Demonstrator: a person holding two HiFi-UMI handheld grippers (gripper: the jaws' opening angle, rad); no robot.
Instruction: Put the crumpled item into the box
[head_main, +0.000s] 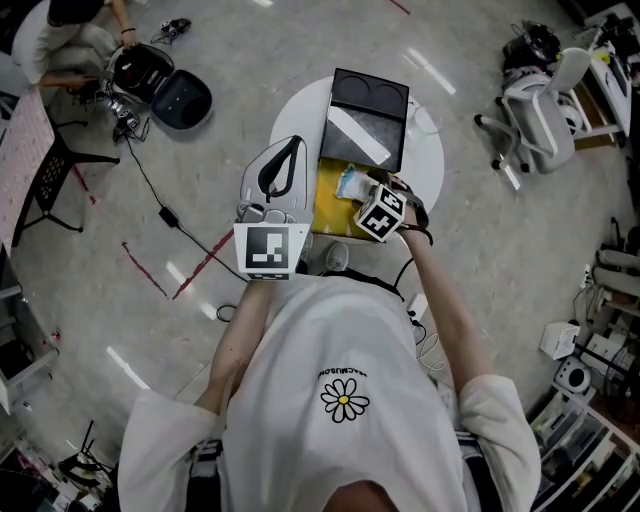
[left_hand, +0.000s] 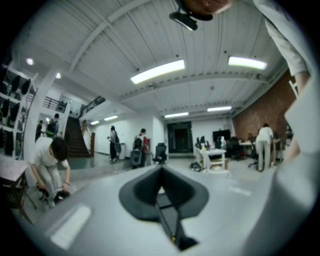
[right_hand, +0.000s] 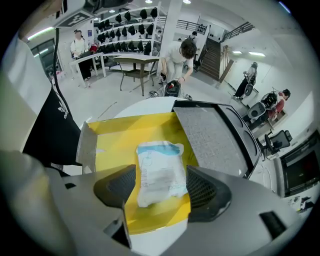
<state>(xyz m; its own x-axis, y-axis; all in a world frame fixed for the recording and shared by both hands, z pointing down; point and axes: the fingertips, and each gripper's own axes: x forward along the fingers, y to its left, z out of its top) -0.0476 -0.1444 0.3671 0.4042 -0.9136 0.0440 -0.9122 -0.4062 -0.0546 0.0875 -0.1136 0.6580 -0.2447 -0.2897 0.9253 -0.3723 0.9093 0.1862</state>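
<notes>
Yellow box (right_hand: 117, 135) holds the crumpled item (right_hand: 157, 167) mid-frame; right gripper (right_hand: 161, 190) hangs released over it: lift straight up, no snagging. Left gripper (left_hand: 161, 176) clenched, empty.

open-plan lab or workshop hall: glossy grey floor (head_main: 500, 250), ceiling strip lights (left_hand: 157, 71), staircase (left_hand: 75, 140), work desks (right_hand: 127, 59), office chair (head_main: 535, 110), wall racks (right_hand: 125, 20) of perhaps caps.
</notes>
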